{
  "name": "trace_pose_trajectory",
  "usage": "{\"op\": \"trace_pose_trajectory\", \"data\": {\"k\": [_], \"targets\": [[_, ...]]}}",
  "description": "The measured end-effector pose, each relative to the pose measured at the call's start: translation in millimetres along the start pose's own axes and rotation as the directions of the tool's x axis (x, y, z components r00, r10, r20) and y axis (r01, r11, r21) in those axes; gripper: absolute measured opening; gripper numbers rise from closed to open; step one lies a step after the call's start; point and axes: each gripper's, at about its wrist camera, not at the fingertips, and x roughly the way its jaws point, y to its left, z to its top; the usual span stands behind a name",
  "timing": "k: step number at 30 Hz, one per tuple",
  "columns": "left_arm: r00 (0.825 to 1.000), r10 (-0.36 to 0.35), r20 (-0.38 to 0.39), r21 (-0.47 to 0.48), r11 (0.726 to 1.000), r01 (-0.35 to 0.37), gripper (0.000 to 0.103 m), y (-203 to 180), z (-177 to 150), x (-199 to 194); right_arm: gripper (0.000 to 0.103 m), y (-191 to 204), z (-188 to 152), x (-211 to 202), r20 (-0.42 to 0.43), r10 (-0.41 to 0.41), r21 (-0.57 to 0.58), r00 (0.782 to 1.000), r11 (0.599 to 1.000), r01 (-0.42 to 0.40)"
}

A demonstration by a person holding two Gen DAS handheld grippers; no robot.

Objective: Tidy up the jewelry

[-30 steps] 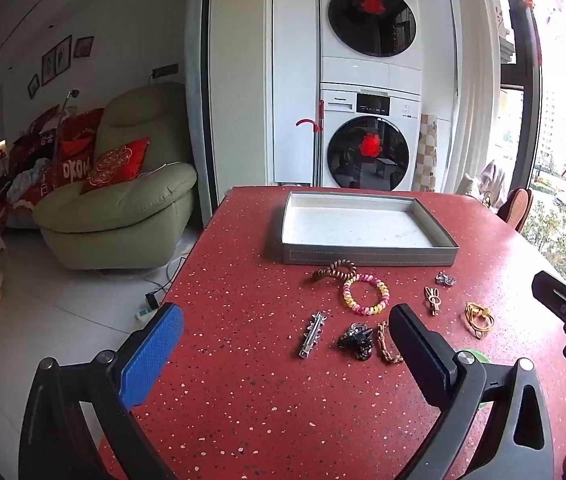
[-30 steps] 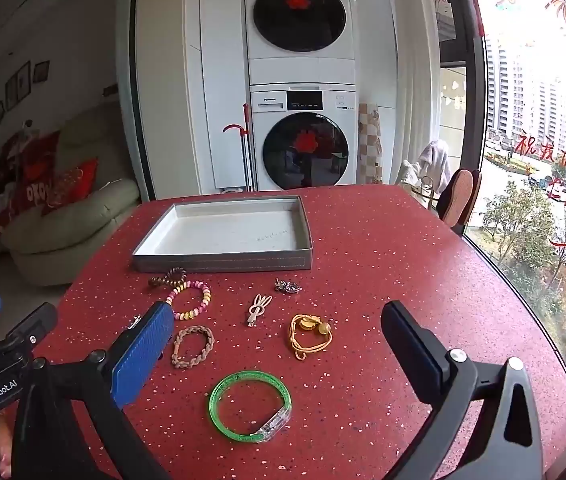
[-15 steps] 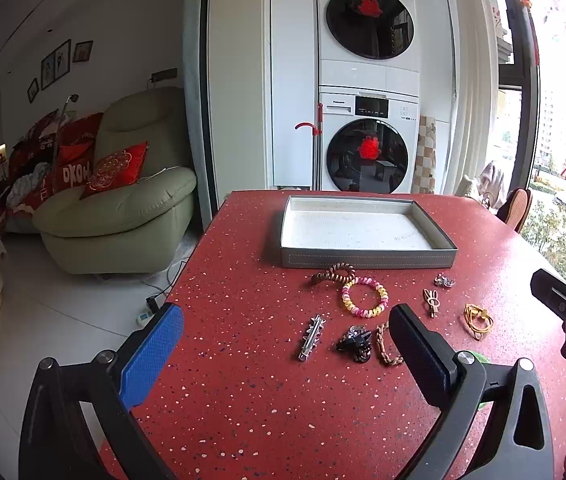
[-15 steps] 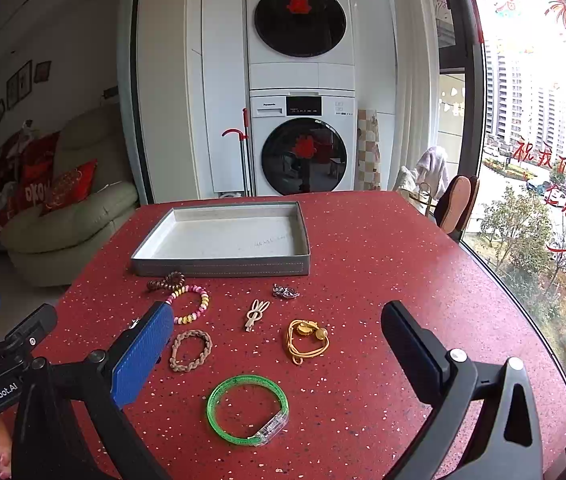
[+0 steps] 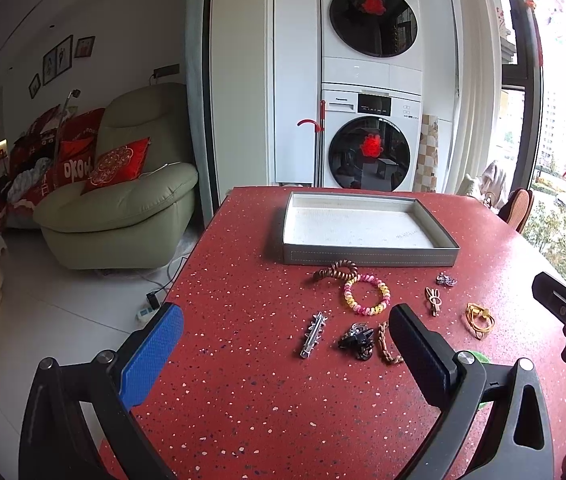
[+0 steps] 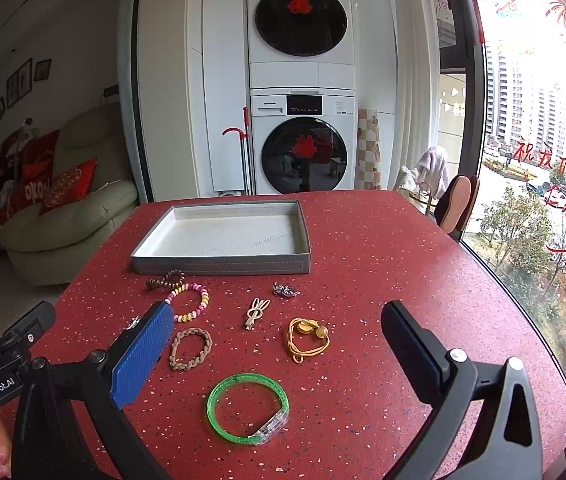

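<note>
An empty grey tray (image 5: 371, 257) (image 6: 219, 267) stands at the back of the red table. In front of it lie several jewelry pieces: a brown coil (image 5: 335, 270), a pink-yellow bead bracelet (image 5: 367, 300) (image 6: 191, 302), a silver clip (image 5: 313, 334), a black claw clip (image 5: 357, 340), a braided bracelet (image 6: 190, 349), a rabbit pin (image 6: 255, 312), a silver charm (image 6: 286, 290), a yellow cord (image 6: 307, 338) and a green bangle (image 6: 247, 408). My left gripper (image 5: 283, 352) is open and empty above the near table. My right gripper (image 6: 279, 350) is open and empty above the bangle.
The red table (image 6: 383, 264) ends at a window side on the right and drops to the floor on the left. A green armchair (image 5: 123, 200) and stacked washing machines (image 5: 371, 120) stand beyond it. A chair back (image 6: 455, 204) is at the far right edge.
Both grippers have risen or tilted slightly, so the table items sit a little lower in view. Nothing on the table has moved.
</note>
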Motion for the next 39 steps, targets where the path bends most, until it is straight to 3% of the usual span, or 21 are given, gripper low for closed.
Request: {"op": "trace_pose_trajectory", "data": {"k": [39], "targets": [[0.999, 0.003, -0.036, -0.001, 1.0, -0.003, 0.103, 2.8, -6.6, 6.5, 0.103, -2.0, -6.3, 0.6, -0.009, 0.001, 0.006, 1.0, 1.0, -0.001]]}}
